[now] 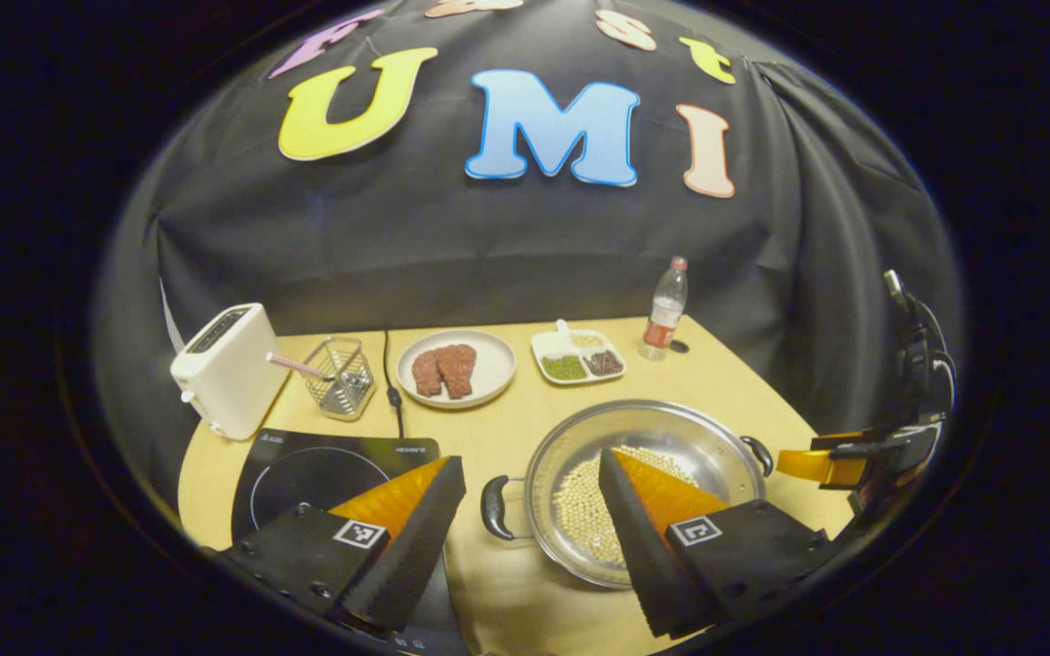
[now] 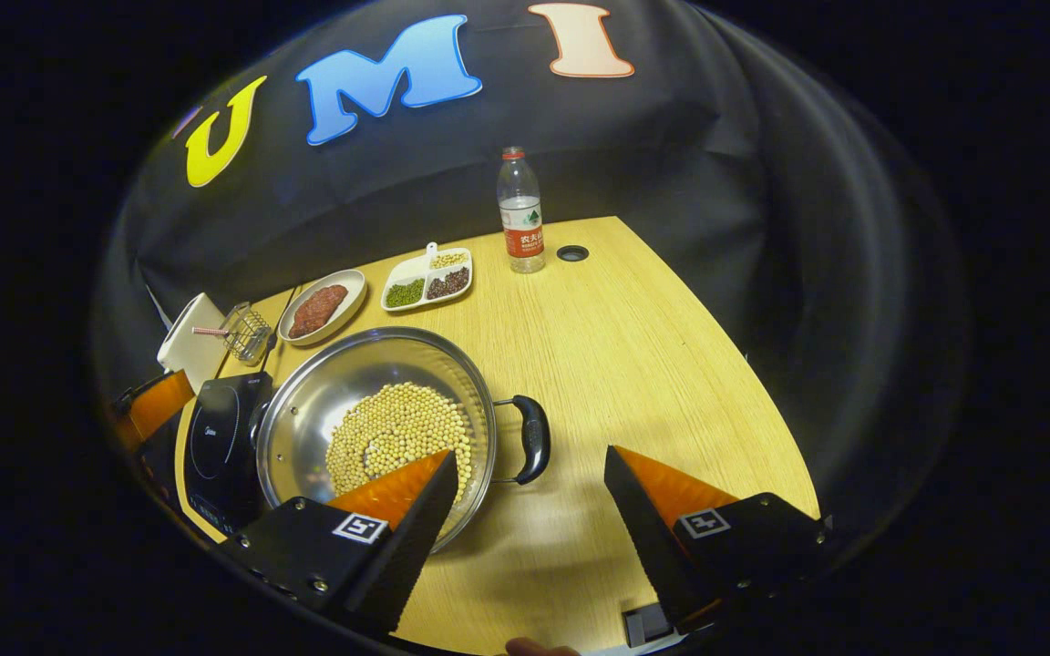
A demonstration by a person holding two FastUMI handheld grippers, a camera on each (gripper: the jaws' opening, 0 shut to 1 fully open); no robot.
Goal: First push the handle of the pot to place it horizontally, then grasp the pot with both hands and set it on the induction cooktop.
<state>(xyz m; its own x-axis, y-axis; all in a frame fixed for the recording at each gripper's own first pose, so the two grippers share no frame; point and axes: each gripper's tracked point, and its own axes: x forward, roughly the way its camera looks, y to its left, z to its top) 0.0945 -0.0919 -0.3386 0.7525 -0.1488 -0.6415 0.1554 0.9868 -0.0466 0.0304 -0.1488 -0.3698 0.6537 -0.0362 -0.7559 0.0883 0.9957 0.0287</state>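
A steel pot [image 1: 643,426] with soybeans in it rests on the wooden table, just right of the black induction cooktop [image 1: 315,474]. My left gripper [image 1: 532,457] is open and hovers over the pot's left side. The pot's black left handle [image 1: 495,507] lies between its fingers. In the right gripper view the pot [image 2: 370,401] sits beside the cooktop [image 2: 220,437]. My right gripper [image 2: 532,454] is open, with the pot's right handle [image 2: 534,440] in the gap at its fingertips. I cannot tell if either gripper touches the pot.
Along the back stand a white toaster [image 1: 229,369], a wire basket [image 1: 340,375], a plate of meat [image 1: 455,366], a divided dish of beans [image 1: 578,357] and a water bottle [image 1: 665,310]. A black cord [image 1: 390,383] runs to the cooktop. Bare table [image 2: 634,364] lies right of the pot.
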